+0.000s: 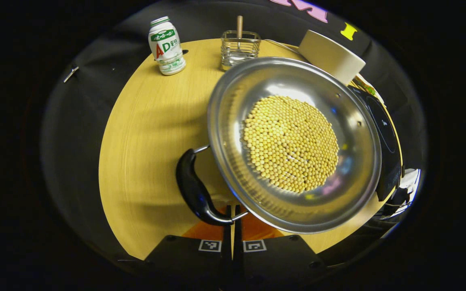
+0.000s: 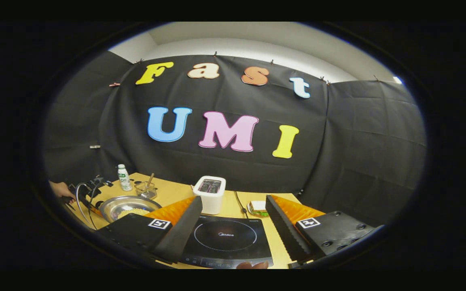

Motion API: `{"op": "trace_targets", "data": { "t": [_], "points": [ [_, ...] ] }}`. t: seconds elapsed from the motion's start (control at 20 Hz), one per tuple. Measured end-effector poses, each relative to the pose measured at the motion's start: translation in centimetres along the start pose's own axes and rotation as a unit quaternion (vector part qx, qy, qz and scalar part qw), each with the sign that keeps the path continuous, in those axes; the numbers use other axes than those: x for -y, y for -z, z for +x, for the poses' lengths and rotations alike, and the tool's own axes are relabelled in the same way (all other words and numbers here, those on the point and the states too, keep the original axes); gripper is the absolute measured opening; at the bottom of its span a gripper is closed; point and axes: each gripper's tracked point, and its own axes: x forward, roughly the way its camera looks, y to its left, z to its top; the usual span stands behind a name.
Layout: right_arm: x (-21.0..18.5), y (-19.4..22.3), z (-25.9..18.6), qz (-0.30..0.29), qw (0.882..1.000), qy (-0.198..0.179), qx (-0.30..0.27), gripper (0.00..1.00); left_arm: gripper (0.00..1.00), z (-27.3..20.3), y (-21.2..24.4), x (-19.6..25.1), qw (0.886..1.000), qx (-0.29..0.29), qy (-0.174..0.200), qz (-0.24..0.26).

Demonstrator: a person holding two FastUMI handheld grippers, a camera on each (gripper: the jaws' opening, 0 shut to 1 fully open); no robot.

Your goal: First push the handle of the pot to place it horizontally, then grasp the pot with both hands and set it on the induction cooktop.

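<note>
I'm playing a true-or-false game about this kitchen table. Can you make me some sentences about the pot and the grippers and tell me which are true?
1. The pot holds yellow beans. True.
2. The pot sits on the induction cooktop. False: it is on the wooden table, beside the cooktop.
3. The right gripper is open above the cooktop. True.
4. The left gripper is wide open. False: its fingers are close together, right at the end of the pot's black handle.
5. A drink bottle lies on its side. False: it stands upright at the table's far edge.
</note>
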Motion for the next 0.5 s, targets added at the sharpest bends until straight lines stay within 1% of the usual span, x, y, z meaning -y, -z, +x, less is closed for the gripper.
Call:
{"op": "trace_targets", "data": {
  "t": [0.1, 0.2, 0.25, 0.3, 0.5],
  "points": [
    [0.6, 0.3, 0.1, -0.003, 1.0, 0.01, -0.004, 0.98, 0.05, 0.3, -1.3, -0.8, 1.0, 0.004, -0.003, -0.004],
    [1.0, 0.3, 0.2, -0.006, 1.0, 0.018, -0.006, 0.98, 0.05, 0.6, -2.5, -1.2, 1.0, 0.008, -0.004, -0.006],
    [1.2, 0.4, 0.2, -0.006, 1.0, 0.022, -0.007, 0.96, 0.05, 0.9, -3.1, -1.4, 1.0, 0.01, -0.005, -0.007],
    [1.3, 0.4, 0.2, -0.005, 1.0, 0.026, -0.007, 0.98, 0.05, 1.1, -3.7, -1.7, 1.0, 0.012, -0.005, -0.008],
    [1.8, 0.9, -0.2, -0.014, 0.999, 0.039, -0.011, 0.98, 0.05, 2.0, -5.7, -2.2, 1.0, 0.018, -0.008, -0.009]
  ]
}}
